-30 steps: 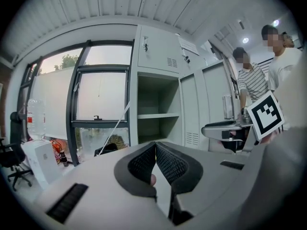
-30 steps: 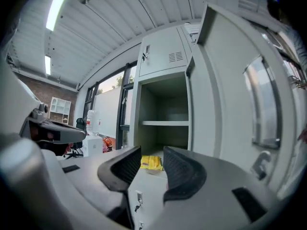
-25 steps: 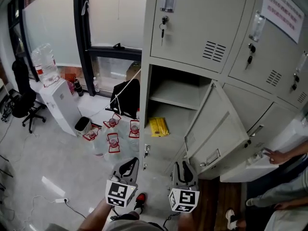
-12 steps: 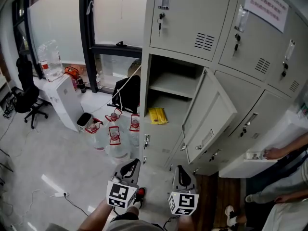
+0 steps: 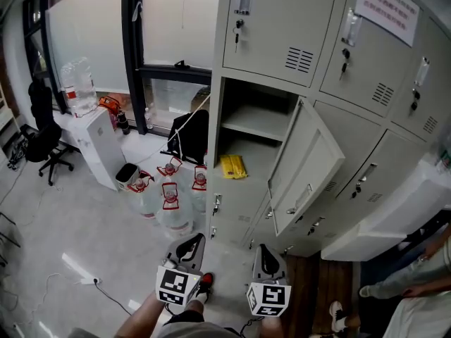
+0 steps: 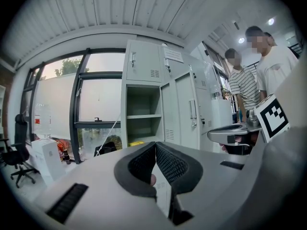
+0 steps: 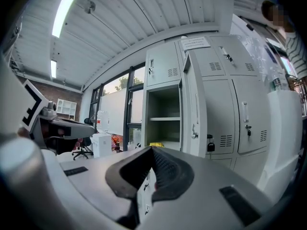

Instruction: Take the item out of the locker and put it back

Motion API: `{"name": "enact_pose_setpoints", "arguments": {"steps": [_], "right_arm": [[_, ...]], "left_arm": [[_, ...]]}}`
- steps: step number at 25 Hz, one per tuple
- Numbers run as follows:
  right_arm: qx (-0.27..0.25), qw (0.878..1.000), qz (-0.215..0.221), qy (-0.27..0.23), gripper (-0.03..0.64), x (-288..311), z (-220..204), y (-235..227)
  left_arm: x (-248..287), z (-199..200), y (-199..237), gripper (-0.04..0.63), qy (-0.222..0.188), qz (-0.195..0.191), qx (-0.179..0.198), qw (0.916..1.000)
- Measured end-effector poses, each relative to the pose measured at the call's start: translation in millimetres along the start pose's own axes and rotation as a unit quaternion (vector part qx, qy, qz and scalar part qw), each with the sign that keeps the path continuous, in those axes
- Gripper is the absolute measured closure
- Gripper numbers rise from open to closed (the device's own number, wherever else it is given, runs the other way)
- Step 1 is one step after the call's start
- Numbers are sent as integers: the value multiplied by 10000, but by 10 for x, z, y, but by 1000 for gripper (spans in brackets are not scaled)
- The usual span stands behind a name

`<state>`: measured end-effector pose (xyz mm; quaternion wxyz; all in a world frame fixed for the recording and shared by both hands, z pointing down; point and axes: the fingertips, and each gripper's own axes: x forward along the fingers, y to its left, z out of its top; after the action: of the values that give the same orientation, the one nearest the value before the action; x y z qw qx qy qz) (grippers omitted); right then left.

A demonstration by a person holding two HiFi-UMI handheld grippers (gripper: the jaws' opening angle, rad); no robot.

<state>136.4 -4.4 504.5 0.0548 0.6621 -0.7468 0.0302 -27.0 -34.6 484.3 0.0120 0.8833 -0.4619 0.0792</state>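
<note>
The right gripper (image 5: 267, 258) had just clenched empty, like the shut left gripper (image 5: 188, 246), both well short of the open locker (image 5: 215, 139), whose yellow packet (image 5: 233, 166) lay untouched on its lower shelf, so retrieval had apparently not begun.

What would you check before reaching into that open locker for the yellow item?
1. Locker door swung open: ok.
2. Yellow item in sight on the compartment floor, below the shelf: ok.
3. A claw open to take it: not ok; left claw and right claw are both shut and empty.
4. Claws close to the opening: not ok; both are held low, well short of it.
5. Water jugs out of the way: ok, on the floor left of the locker.
</note>
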Motion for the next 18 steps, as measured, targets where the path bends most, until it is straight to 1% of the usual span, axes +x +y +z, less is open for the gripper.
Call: {"name": "enact_pose_setpoints", "arguments": {"steps": [18], "right_arm": [[-18, 10000, -4, -30, 600, -18, 6, -20]], "left_arm": [[20, 47, -21, 572, -9, 7, 65, 10000]]}}
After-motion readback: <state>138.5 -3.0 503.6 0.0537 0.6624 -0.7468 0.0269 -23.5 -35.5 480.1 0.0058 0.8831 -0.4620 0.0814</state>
